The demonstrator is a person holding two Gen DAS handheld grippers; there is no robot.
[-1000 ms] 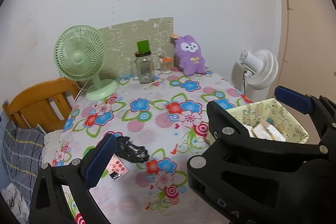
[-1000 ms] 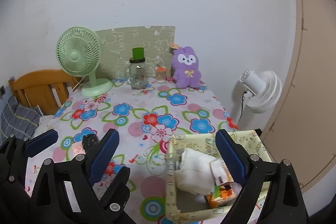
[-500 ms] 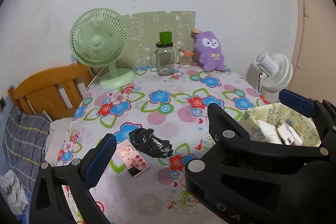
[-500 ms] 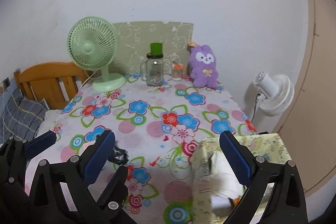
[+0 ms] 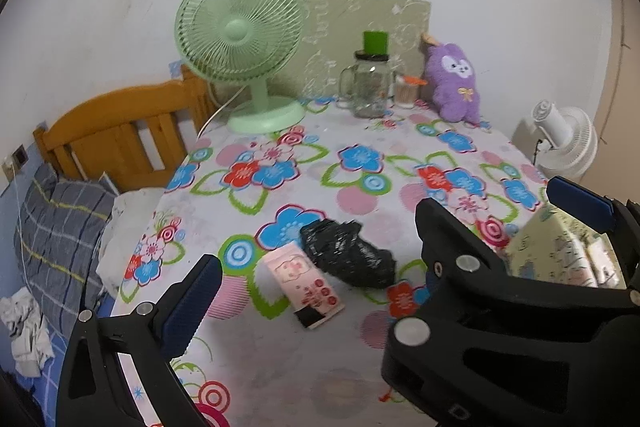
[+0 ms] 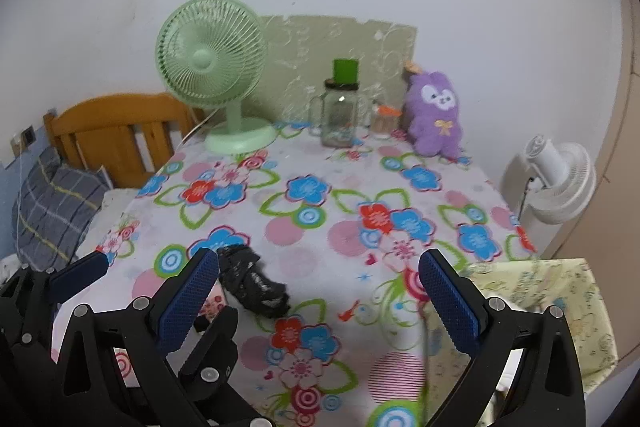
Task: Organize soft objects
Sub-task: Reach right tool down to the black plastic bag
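A crumpled black plastic bag [image 5: 348, 259] [image 6: 252, 283] lies on the flowered tablecloth [image 5: 360, 187], touching a pink tissue pack [image 5: 304, 287] on its left. My left gripper [image 5: 320, 267] is open just short of both, with only its left finger [image 5: 192, 303] showing. My right gripper [image 6: 318, 259] is wide open and holds nothing; the bag sits beside its left finger [image 6: 188, 299]. The two grippers overlap side by side. A pale yellow fabric bin [image 5: 560, 251] [image 6: 560, 307] holding white soft items stands at the table's right edge. A purple plush [image 5: 454, 83] [image 6: 434, 115] leans at the back.
At the back stand a green desk fan [image 5: 240, 39], a glass jar with a green lid [image 5: 370, 83] and a small jar [image 5: 406, 93]. A white fan [image 6: 556, 179] is off the table's right side. A wooden headboard [image 5: 116, 131] and bedding lie left.
Both views have swung left and sunk toward the table. The bag and the tissue pack now sit nearer the middle and larger, and the bin has slid to the right edge.
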